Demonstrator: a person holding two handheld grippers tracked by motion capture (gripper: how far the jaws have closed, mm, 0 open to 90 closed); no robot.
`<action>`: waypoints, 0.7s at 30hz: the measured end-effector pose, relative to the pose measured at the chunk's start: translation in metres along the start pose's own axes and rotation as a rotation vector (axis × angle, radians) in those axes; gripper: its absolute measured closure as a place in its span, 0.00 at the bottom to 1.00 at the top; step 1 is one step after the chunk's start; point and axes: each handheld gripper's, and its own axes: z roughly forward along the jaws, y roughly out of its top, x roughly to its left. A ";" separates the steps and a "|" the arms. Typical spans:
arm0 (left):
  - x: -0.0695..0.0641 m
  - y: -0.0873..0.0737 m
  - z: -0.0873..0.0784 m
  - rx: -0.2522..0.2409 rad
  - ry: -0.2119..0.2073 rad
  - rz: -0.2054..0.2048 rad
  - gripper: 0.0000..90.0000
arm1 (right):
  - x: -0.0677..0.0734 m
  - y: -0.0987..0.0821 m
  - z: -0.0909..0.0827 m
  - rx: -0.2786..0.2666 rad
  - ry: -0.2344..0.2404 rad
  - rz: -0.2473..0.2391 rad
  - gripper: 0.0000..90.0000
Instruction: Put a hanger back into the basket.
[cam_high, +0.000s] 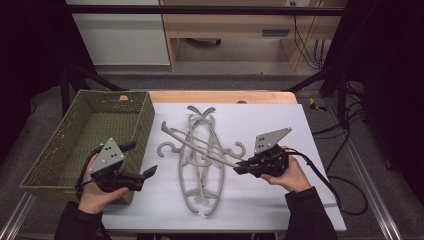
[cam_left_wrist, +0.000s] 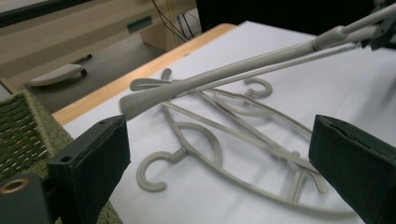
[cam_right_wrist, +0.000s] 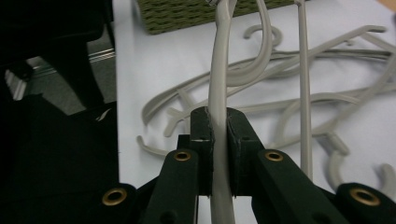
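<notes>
The grey hanger (cam_high: 200, 146) is raised at a slant above the hanger pile (cam_high: 200, 185) on the white mat (cam_high: 280, 125). Your right gripper (cam_high: 239, 169) is clamped on its arm. Your left gripper (cam_high: 150, 172) is spread wide and empty beside the green basket (cam_high: 50, 165).

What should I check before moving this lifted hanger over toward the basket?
1. Right claw shut on the lifted hanger: ok.
2. Grip near the hanger's end, long part sticking out: ok, but it may swing.
3. Lifted hanger free of the hangers on the table: cannot tell; it crosses above them.
4. Left claw open and holding nothing: ok.
5. Basket has room: ok.
6. Left claw out of the way between hanger and basket: not ok.
</notes>
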 end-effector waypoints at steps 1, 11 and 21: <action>-0.005 0.001 0.003 0.025 -0.020 0.036 0.05 | 0.003 0.002 0.004 0.008 0.031 -0.008 0.92; -0.024 0.000 0.016 0.090 -0.061 0.190 0.12 | 0.014 0.005 0.019 0.061 0.132 -0.047 0.92; -0.042 -0.006 0.034 0.200 -0.098 0.360 0.33 | 0.022 0.008 0.026 0.083 0.200 -0.079 0.92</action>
